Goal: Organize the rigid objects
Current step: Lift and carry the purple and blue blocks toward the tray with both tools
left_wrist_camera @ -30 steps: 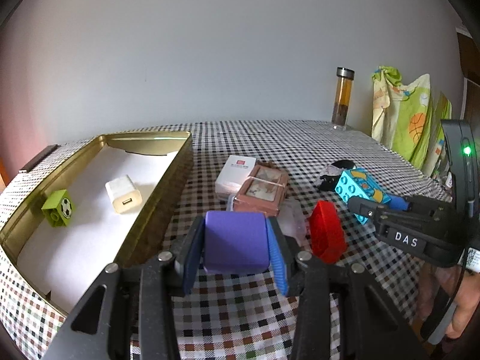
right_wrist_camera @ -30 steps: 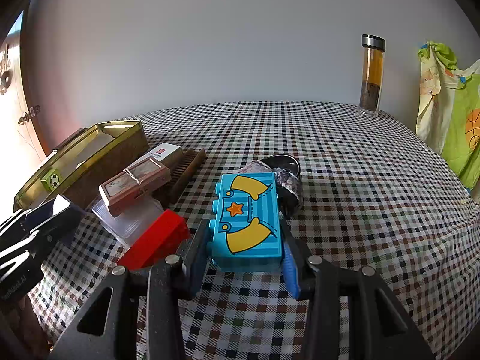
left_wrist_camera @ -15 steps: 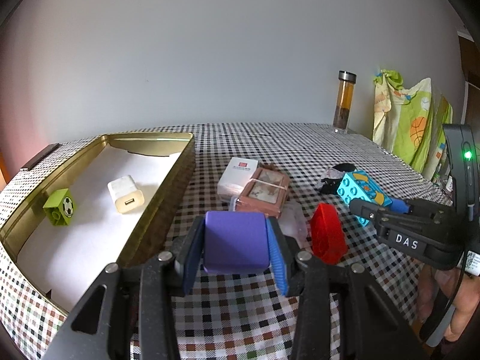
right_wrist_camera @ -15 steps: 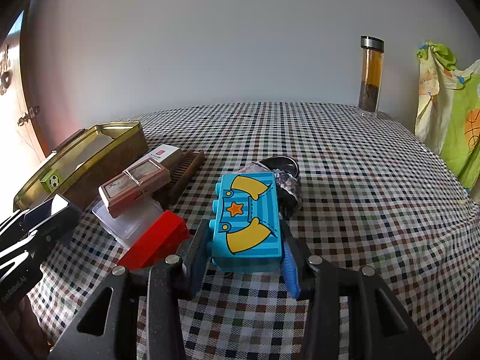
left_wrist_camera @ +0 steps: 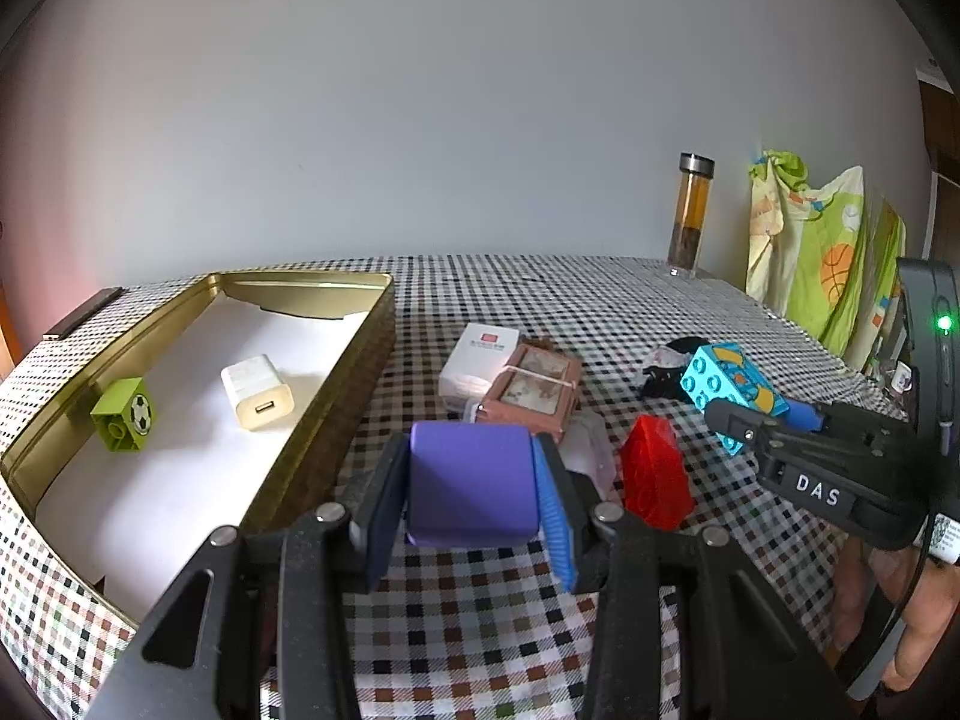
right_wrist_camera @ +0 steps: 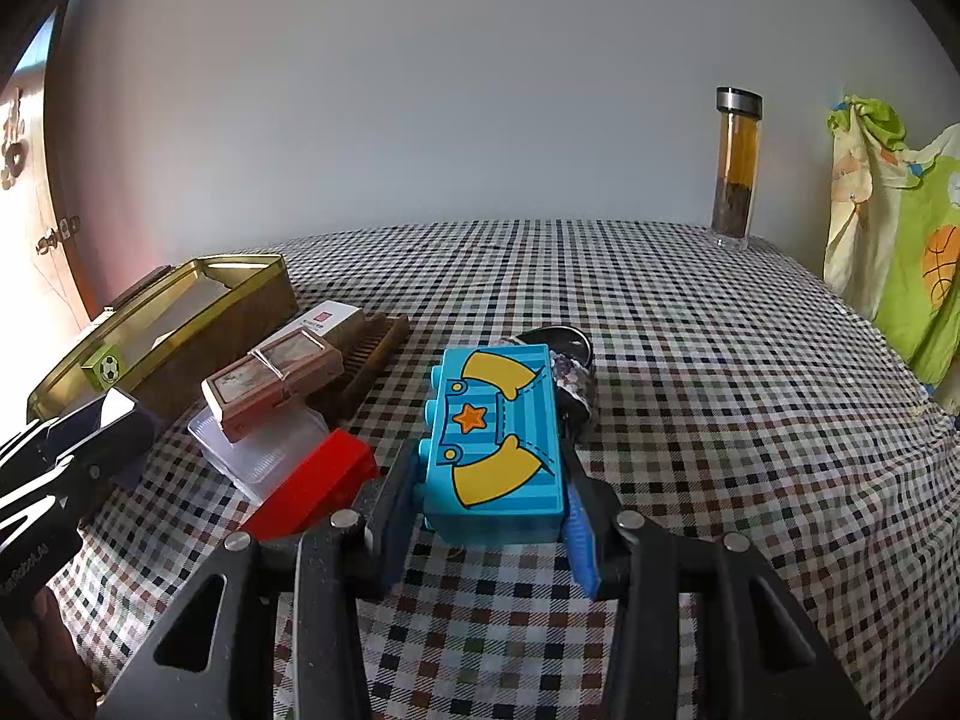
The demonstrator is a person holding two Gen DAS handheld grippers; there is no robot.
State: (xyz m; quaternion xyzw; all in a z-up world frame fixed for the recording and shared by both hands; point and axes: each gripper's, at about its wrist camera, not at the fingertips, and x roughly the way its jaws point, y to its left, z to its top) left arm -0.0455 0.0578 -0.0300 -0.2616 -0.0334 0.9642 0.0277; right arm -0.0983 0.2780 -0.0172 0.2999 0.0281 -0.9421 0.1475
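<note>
Left wrist view sets the tin [left_wrist_camera: 360, 360] up and to the left of the left gripper [left_wrist_camera: 474, 492], its long axis running away from the camera and its near wall just beside the left finger — so this hand is plainly the nearer one to the open tray, and the coming move is likely a short carry leftward over that wall. Inside the tin lie a white charger [left_wrist_camera: 257, 393] and a green cube [left_wrist_camera: 123, 414], apart from each other, with bare white floor toward the near end. The left gripper pinches a purple block [left_wrist_camera: 469, 486] squarely between its pads; the block looks about as wide as it is deep, with no clear long axis, and whether it is lifted clear of the tablecloth [left_wrist_camera: 600, 300] I cannot tell. Right wrist view has the right gripper [right_wrist_camera: 489, 480] clamped on a blue brick [right_wrist_camera: 495, 438], the brick's long axis pointing straight ahead along the fingers, studs on its left side, printed face up. From this hand the tin [right_wrist_camera: 180, 324] sits well off to the left beyond the red wedge [right_wrist_camera: 312, 486] and the pink box [right_wrist_camera: 270, 372] — a longer reach across clutter, so I judge the purple block should go in first.
</note>
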